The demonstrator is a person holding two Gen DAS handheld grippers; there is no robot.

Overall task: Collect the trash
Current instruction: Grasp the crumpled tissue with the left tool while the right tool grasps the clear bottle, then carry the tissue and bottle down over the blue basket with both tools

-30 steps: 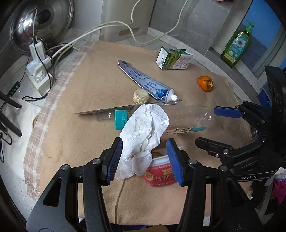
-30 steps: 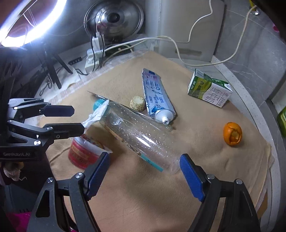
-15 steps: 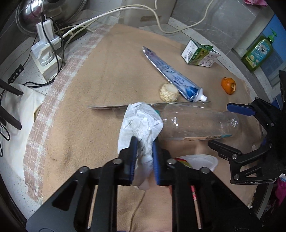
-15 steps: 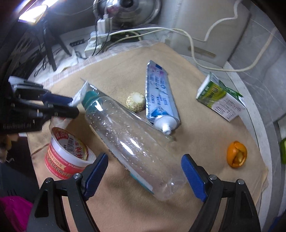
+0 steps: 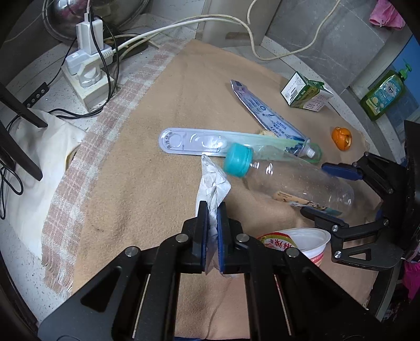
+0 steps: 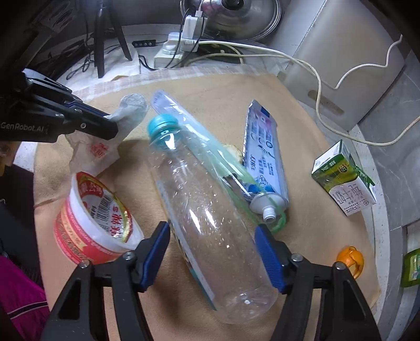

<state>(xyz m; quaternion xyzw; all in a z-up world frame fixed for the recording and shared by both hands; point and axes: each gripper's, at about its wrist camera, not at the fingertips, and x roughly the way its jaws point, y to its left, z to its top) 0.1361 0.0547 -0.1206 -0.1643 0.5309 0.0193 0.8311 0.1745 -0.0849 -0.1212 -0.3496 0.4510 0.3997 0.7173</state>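
My left gripper [image 5: 212,209] is shut on a crumpled white wrapper [image 5: 213,183], lifted above the tan cloth [image 5: 147,183]; it also shows in the right wrist view [image 6: 110,128], with the wrapper [image 6: 105,147] hanging from it. My right gripper [image 6: 212,251] is open with its blue pads either side of a clear plastic bottle [image 6: 210,225] with a teal cap [image 5: 237,160]; the bottle lies on the cloth. A red and white cup [image 6: 92,217] stands left of the bottle. A toothpaste tube [image 6: 265,162], a clear toothbrush pack [image 5: 194,143], a green carton [image 6: 344,178] and an orange peel [image 5: 341,135] lie around.
A power strip with plugs and cables [image 5: 86,65] sits at the back left beside a steel lid [image 6: 236,18]. A white cloth [image 5: 39,147] lies off the left edge. A green soap bottle [image 5: 386,91] stands at the far right.
My left gripper shut on the white wrapper and lifted it off the cup and bottle. My right gripper moved in, and its open pads now straddle the bottle.
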